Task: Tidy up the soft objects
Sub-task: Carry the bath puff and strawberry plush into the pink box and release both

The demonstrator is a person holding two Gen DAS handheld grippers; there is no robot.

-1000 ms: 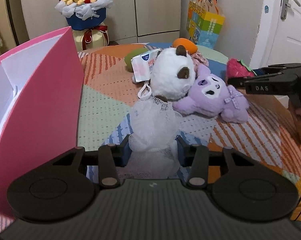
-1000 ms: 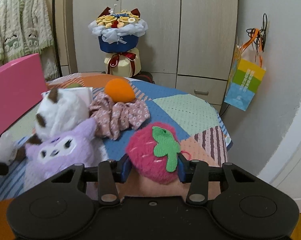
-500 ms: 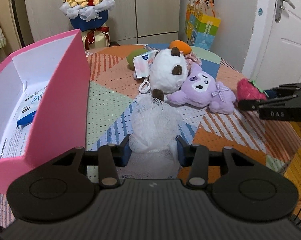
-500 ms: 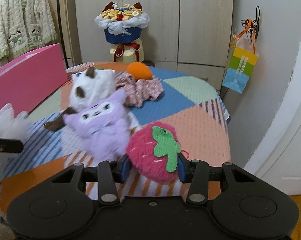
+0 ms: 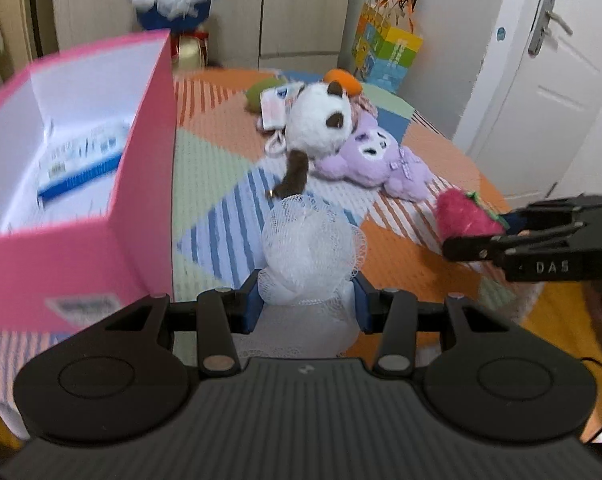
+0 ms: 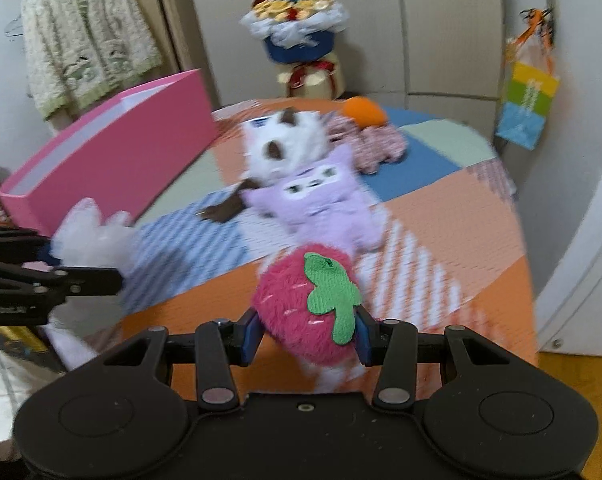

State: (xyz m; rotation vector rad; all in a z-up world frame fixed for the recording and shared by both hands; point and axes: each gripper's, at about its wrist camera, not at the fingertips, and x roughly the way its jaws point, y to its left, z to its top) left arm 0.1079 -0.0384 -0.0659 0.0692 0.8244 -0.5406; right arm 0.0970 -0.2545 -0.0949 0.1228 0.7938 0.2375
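Flower bouquet (image 6: 297, 20), hanging cardigan (image 6: 85, 36), colourful gift bag (image 6: 527, 106), white door (image 5: 541, 60).

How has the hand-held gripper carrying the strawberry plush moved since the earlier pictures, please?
Yes. In the left wrist view, the right hand-held gripper and strawberry plush have dropped lower in frame and away from the purple plush.

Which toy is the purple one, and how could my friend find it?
Start at the big pink box on the patchwork table. Next to it lies a pile of toys, and the purple plush sits in front, leaning against the white plush. It is the only lilac toy, with a white face, pointed ears and a small bow.
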